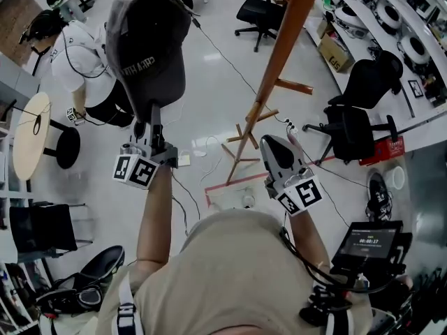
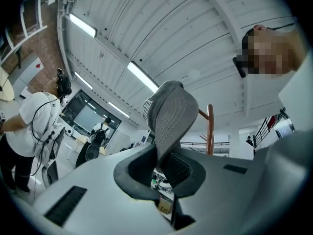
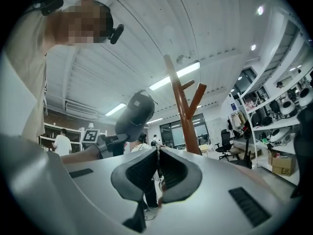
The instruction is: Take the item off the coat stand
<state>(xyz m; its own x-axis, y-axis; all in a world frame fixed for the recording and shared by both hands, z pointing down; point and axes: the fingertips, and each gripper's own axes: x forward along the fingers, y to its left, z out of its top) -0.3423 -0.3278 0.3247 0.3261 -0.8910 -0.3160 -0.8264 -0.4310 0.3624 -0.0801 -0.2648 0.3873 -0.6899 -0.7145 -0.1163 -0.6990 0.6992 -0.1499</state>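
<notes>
The left hand-held gripper (image 1: pixel 148 125) pinches the grey cap (image 1: pixel 150 40) by its brim, holding it well apart from the coat stand (image 1: pixel 279 54), seemingly to clear its pegs, while the right hand-held gripper (image 1: pixel 276 149) is closed and empty.

Right gripper (image 3: pixel 157 153): jaws pressed together, nothing between them.
Ahead, slightly right: wooden coat stand (image 3: pixel 183 116), upright, forked pegs near its top.
Ahead, left, above jaw level: grey cap (image 3: pixel 136 112), apart from the stand, pinched at its lower edge by the left gripper (image 3: pixel 119 138).
Far right: office chair (image 3: pixel 224 143); cardboard box (image 3: pixel 283 163).
</notes>
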